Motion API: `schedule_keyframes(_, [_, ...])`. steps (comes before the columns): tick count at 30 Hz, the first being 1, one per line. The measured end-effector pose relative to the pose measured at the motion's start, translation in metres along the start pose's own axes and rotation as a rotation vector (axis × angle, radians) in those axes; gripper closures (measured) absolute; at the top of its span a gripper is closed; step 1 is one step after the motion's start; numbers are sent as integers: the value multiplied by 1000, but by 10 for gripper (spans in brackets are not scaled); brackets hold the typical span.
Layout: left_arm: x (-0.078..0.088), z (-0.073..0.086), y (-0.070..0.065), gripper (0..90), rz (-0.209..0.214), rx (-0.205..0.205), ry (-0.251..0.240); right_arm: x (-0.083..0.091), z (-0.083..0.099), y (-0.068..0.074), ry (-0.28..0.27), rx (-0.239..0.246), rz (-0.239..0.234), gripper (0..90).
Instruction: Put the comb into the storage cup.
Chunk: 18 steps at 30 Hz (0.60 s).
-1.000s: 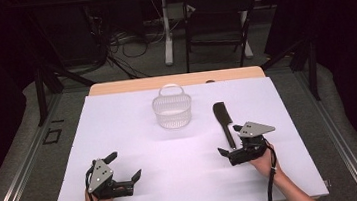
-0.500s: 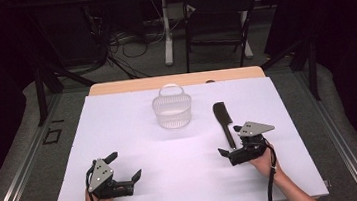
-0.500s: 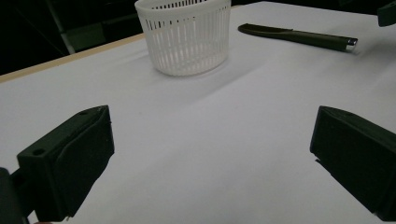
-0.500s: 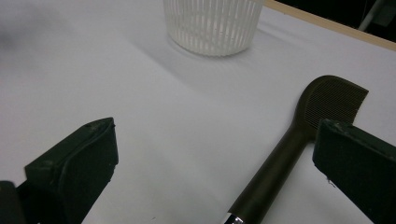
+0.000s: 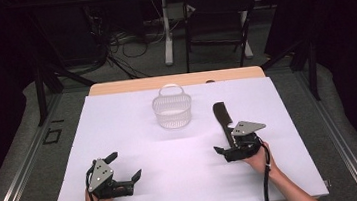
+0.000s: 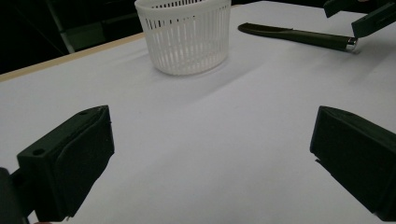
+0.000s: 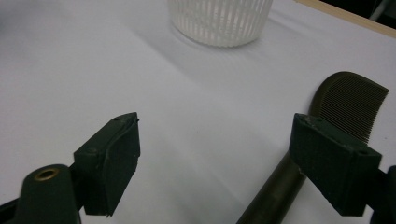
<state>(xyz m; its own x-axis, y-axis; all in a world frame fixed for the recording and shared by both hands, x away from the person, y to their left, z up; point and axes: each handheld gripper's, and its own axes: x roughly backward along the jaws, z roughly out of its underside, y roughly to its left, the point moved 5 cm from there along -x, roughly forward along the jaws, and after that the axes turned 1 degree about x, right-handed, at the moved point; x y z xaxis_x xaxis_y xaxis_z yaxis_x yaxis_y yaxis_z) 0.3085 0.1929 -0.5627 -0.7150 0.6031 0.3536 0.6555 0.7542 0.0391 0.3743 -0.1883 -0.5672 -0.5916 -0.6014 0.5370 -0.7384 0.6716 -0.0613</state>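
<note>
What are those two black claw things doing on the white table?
A person holds a black two-jaw gripper in each hand. The right gripper sits by the handle of a dark, long-handled comb lying flat on the white table; its jaws have just been closing a little, but are not pinching the comb yet. The left gripper rests open with nothing between its jaws. A white slatted plastic basket stands farther back.

Lab (black drapes, floor cables)

no readable text, labels, brands or numbers on anything in view
</note>
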Motion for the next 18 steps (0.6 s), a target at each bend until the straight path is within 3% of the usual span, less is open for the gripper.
schedule_keyframes(3, [0, 1, 0, 0, 6, 4, 7, 1, 0, -2, 6, -2, 20, 344])
schedule_keyframes(11, [-1, 2, -1, 0, 15, 7, 18, -2, 5, 0, 62, 20, 18, 795])
schedule_keyframes(14, [-1, 2, 0, 0, 15, 7, 20, -2, 6, 1, 75, 37, 22, 900])
schedule_keyframes(18, [-2, 2, -1, 0, 19, 5, 21, -2, 8, 0, 93, 51, 39, 900])
